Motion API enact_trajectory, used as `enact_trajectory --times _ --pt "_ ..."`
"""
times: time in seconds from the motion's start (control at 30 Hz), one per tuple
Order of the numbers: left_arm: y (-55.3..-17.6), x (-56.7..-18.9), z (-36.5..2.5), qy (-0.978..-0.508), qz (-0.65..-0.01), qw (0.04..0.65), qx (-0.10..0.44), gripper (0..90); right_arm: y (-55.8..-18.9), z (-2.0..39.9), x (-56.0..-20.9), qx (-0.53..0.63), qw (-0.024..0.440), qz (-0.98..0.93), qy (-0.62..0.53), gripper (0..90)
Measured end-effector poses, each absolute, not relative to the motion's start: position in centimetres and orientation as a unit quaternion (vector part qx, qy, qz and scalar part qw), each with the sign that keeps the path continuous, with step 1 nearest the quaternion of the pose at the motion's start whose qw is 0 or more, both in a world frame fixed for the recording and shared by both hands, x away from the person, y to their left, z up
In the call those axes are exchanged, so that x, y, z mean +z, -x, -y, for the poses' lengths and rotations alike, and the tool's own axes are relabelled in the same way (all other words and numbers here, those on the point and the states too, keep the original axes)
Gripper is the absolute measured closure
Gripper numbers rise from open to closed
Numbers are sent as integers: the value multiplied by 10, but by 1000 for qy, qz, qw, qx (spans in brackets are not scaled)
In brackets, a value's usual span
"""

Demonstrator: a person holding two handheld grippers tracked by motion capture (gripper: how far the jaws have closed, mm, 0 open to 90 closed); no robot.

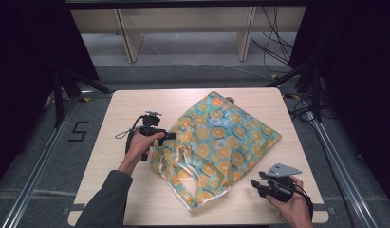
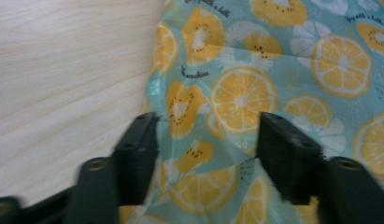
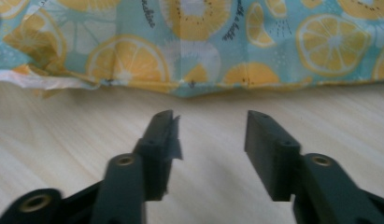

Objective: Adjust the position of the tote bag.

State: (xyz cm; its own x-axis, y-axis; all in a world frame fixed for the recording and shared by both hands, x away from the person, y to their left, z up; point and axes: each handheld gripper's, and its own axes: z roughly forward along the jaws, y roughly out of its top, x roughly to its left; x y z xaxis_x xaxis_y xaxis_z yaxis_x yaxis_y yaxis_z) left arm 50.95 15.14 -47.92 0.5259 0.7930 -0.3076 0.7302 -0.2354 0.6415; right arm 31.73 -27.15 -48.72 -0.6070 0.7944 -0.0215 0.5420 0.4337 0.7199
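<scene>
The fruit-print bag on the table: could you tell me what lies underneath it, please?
The bag lies flat on the wooden table, whose bare top shows around it. A small dark thing peeks out at its far edge. Anything beneath or inside the cloth is covered.

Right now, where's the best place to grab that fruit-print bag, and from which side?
Probably the white handle loop at the fruit-print bag's open end, which faces the person. It stands off the flat cloth, so the left gripper, open over the bag's left edge beside it, could close on it.
</scene>
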Motion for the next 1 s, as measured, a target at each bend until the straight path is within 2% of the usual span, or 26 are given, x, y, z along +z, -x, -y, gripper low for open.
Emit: enact_trajectory --times 0.03,0.07,0.1,0.13,0.17,0.27,0.47,0.5,0.67,0.8,0.87,1.0 --pt "-511 -483 -149 -793 -474 380 41 533 -324 268 -487 346 183 -829 -400 618" --pt "-511 -483 -149 -793 -474 380 41 608 -324 268 -487 346 183 -829 -400 618" --pt "-512 -485 -148 -801 -463 377 43 608 -329 267 -487 340 189 -835 -390 657" --pt "-511 -489 -145 -818 -443 364 38 733 -337 264 -488 334 192 -836 -390 737" --pt "-511 -489 -145 -818 -443 364 38 787 -341 263 -489 336 196 -836 -386 770" --pt "-509 -497 -142 -844 -418 335 41 870 -352 260 -490 326 190 -839 -392 839" --pt "-491 -505 -145 -844 -406 350 31 892 -375 254 -495 311 193 -845 -391 877" --pt "-489 -504 -150 -858 -387 336 27 892 -380 252 -496 314 200 -843 -389 880" --pt "-471 -503 -150 -862 -379 336 25 893 -397 243 -499 305 207 -846 -385 887" --pt "-446 -505 -143 -860 -372 349 18 894 -418 234 -500 317 209 -842 -383 887" --pt "-429 -507 -139 -863 -356 357 23 893 -438 228 -502 324 181 -847 -380 898" --pt "-412 -508 -139 -861 -354 365 21 894 -466 213 -500 329 171 -853 -367 900"
